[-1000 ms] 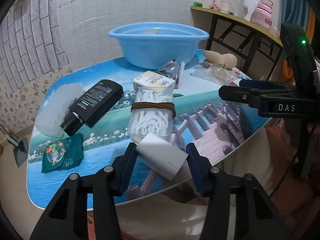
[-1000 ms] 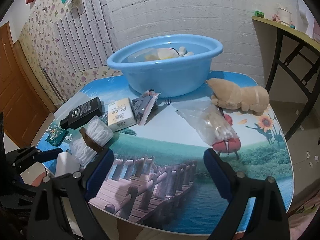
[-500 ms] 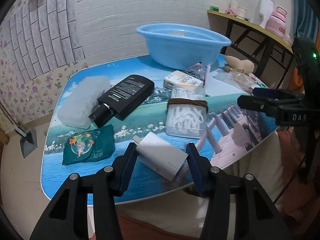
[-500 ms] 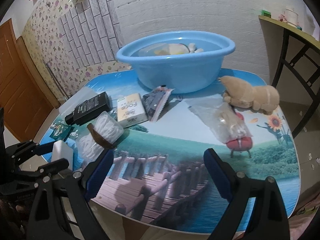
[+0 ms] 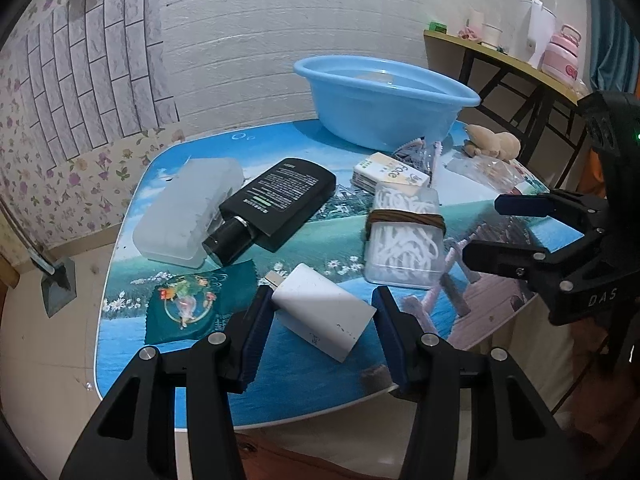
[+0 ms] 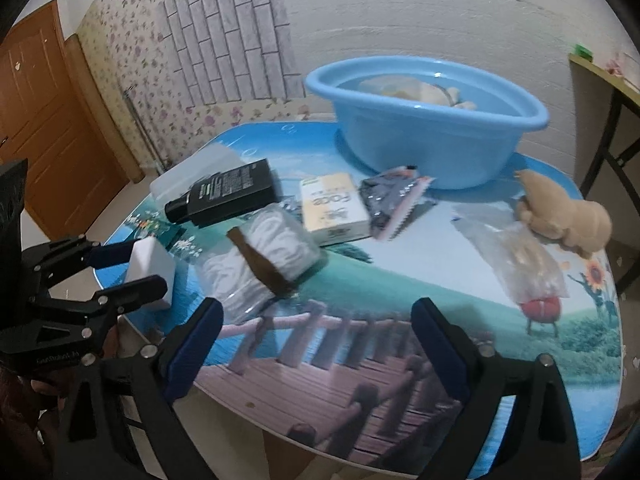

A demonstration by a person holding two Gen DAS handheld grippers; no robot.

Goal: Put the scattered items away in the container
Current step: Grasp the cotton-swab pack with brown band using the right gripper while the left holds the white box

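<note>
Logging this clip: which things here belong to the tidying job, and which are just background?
Job: basin, white charger in left tongs, black bottle, swab box, tissue pack, green sachet, plush toy.

Background: side shelf, pink kettle, door.

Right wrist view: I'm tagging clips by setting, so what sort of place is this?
Most likely a room in a home. The walls have flowered wallpaper, a wooden door stands at the left, and a small table with a printed scenic top carries a blue wash basin and toiletries.
</note>
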